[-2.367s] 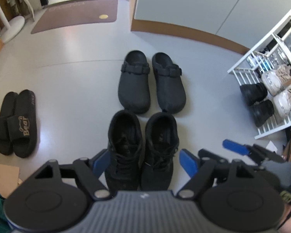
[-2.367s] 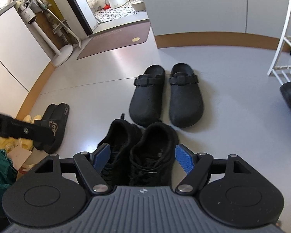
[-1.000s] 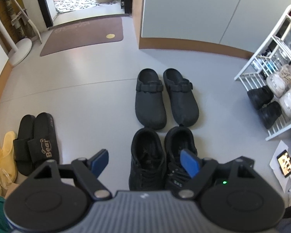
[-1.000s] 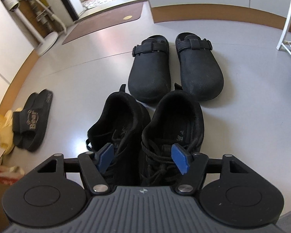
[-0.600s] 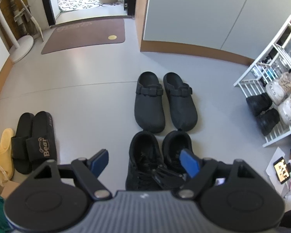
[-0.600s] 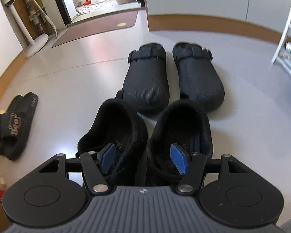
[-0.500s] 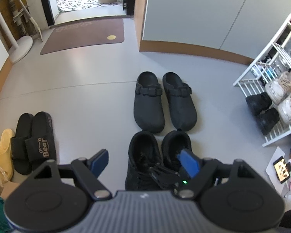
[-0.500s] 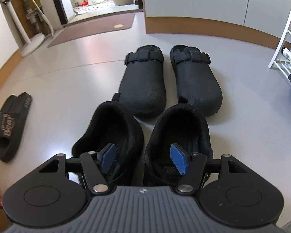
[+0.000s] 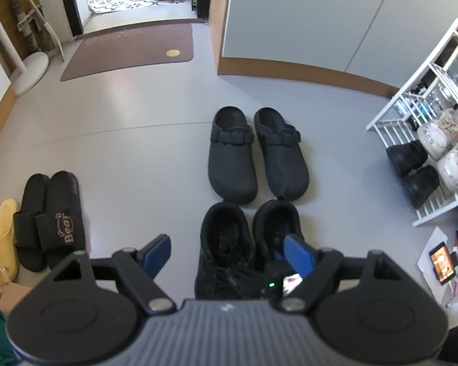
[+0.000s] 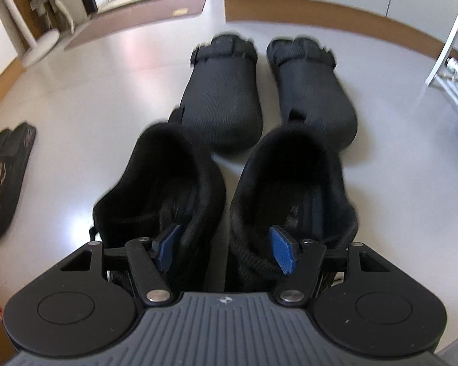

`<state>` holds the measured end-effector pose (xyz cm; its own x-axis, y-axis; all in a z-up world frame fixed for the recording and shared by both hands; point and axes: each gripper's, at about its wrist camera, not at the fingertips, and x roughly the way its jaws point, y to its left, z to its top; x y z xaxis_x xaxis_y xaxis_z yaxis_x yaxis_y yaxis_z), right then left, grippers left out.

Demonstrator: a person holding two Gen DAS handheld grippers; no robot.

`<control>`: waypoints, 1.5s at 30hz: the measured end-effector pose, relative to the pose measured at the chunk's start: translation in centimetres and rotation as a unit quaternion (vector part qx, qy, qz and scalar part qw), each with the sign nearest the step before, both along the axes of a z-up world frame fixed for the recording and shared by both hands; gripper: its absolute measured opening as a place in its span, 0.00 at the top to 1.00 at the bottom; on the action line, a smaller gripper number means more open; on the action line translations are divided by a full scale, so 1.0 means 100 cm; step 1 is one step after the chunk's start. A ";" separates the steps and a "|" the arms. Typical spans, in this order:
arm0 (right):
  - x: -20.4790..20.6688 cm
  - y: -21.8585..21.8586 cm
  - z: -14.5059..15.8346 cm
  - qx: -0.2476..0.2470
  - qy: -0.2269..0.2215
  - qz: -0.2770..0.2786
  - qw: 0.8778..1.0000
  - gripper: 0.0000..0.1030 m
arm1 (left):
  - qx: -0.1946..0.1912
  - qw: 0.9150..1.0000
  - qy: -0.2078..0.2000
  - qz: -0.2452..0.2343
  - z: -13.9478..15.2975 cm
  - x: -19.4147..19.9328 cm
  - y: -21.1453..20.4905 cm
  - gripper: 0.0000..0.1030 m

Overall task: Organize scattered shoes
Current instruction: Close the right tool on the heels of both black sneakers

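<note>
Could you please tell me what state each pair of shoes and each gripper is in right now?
Black lace-up sneakers: paired, upright, touching.
Black strapped clogs: paired, upright, beyond sneakers.
Black Bear slides: paired, apart at left.
Right gripper: open, one finger inside each sneaker.
Left gripper: open, empty.

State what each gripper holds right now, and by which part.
Nothing is held. The left gripper hangs open above the floor. The right gripper's jaws stand one inside each sneaker, astride the two inner walls, not clamped.
</note>
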<state>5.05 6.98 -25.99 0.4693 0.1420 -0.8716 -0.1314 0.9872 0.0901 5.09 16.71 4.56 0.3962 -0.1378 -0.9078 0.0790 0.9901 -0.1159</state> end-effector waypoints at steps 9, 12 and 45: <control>-0.002 0.006 -0.010 -0.029 -0.030 0.031 0.999 0.34 | 0.006 1.000 0.008 -0.003 -0.004 0.002 -0.004 0.19; -0.001 0.005 -0.013 -0.028 -0.038 0.038 0.998 0.34 | 0.012 1.000 0.013 -0.010 -0.008 0.002 -0.008 0.19; -0.018 -0.002 -0.016 -0.031 -0.097 0.047 0.994 0.81 | 0.013 0.999 0.026 -0.031 -0.015 0.011 -0.031 0.19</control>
<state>3.24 6.74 -27.55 0.6167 0.1423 -0.7742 -0.2328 0.9725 -0.0067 6.21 13.64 3.07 0.3397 -0.1377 -0.9304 0.1356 0.9861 -0.0964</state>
